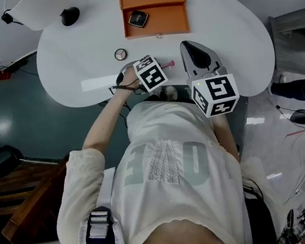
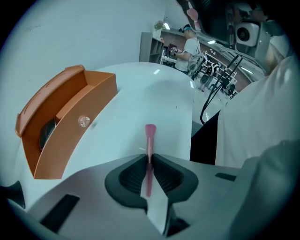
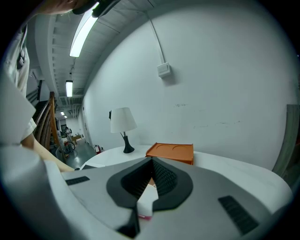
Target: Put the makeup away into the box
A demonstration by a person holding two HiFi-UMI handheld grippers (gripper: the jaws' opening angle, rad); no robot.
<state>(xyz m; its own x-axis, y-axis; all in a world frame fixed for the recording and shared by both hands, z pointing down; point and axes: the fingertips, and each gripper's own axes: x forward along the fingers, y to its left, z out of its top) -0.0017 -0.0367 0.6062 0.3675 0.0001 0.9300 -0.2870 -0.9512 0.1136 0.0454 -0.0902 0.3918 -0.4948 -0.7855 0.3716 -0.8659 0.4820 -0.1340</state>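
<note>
Large letters on the shirt (image 1: 164,167), foreshortened, perhaps include "OE".

Pink brush (image 2: 149,140): lower handle sunk between the left gripper (image 2: 150,158) pads, blurry there; from the head view only its tip pokes out past the marker cube (image 1: 151,73), which covers the jaws. Orange box (image 1: 153,6) cut by the top edge overhead; dark item (image 2: 46,132) inside half behind the wall in the left gripper view, kind unclear. Small round thing (image 1: 120,54) on the table (image 1: 76,56) too small to identify. Lamp (image 1: 36,14) shade cropped at the top. Torso (image 1: 169,161) hides the table's near edge.
</note>
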